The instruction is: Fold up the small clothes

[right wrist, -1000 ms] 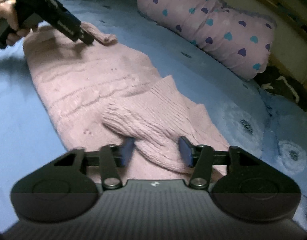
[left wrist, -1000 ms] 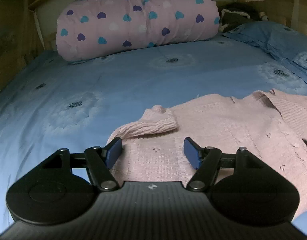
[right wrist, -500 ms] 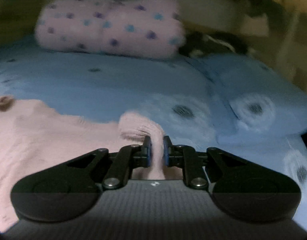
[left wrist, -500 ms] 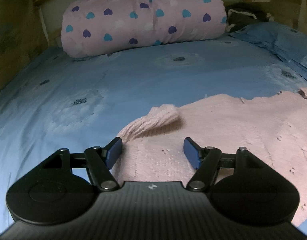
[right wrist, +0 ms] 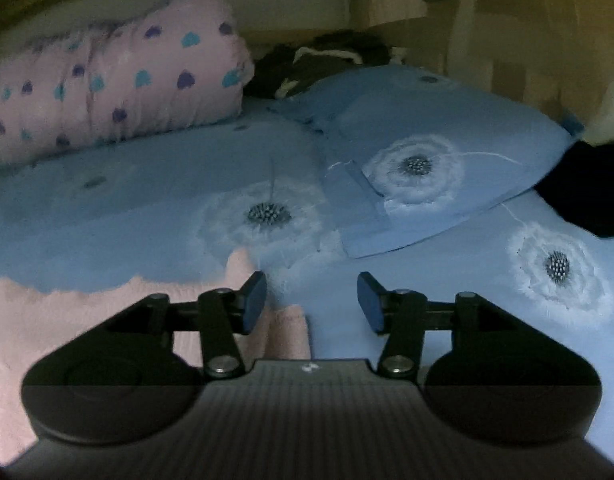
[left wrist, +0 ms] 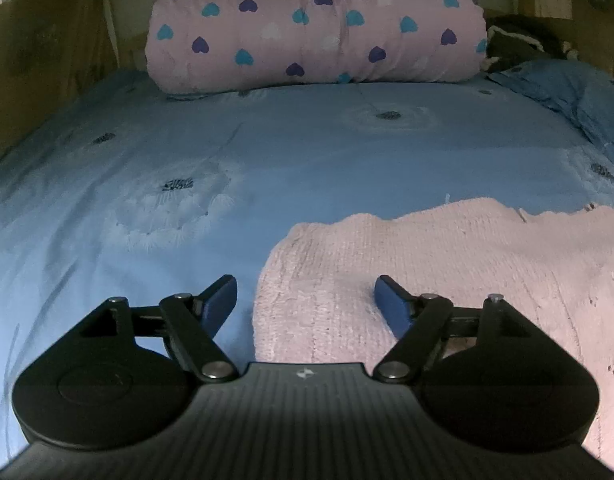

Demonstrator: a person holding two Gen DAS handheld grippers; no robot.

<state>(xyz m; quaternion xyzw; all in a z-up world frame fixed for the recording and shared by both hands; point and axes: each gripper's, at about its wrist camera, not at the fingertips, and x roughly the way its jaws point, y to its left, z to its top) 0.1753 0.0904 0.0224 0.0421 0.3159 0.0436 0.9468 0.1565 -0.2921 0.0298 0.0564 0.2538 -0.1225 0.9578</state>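
Pink knit sweater (left wrist: 447, 272) beneath unlabelled, spread left tongs (left wrist: 305, 304)

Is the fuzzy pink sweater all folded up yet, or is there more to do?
Not finished. The pink knitted sweater lies spread on the blue flowered bedsheet, and no sleeve shows on top in the left view, so no folded stack is visible. Nothing is in hand: the left tool is open over the sweater's corner, and the right tool is open beside a bunched bit. The body folds remain.
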